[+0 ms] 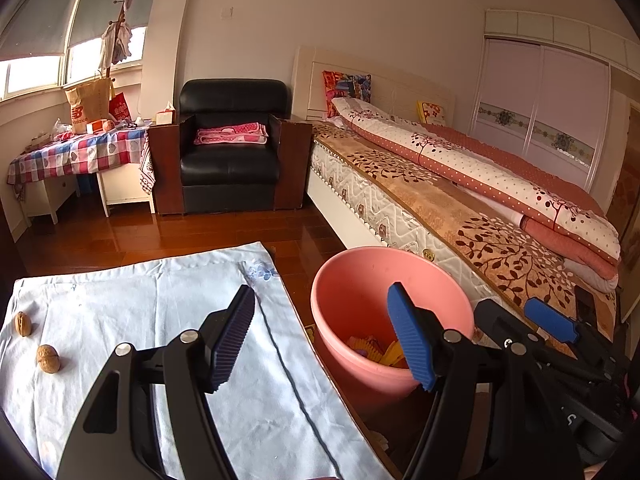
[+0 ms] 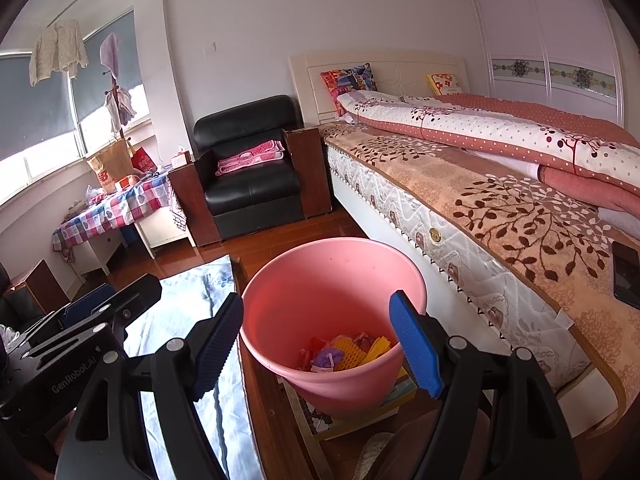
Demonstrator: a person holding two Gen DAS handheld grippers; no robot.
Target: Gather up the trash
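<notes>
A pink bucket [image 2: 332,280] stands on the floor beside the bed, with several bits of coloured trash [image 2: 346,354] at its bottom. My right gripper [image 2: 316,348] hangs open over the bucket's near rim, nothing between its blue pads. In the left wrist view the same bucket [image 1: 360,292] is right of a pale blue cloth [image 1: 160,312]. My left gripper [image 1: 322,340] is open and empty above the cloth's right edge. Two walnuts [image 1: 48,358] [image 1: 23,323] lie on the cloth at far left. The right gripper [image 1: 550,320] shows at the right.
A bed [image 2: 500,208] with a patterned quilt runs along the right. A black armchair [image 1: 230,152] and a table with a checked cloth [image 1: 80,152] stand at the back. A dark phone [image 2: 626,274] lies on the bed edge. Wooden floor [image 1: 120,236] lies between.
</notes>
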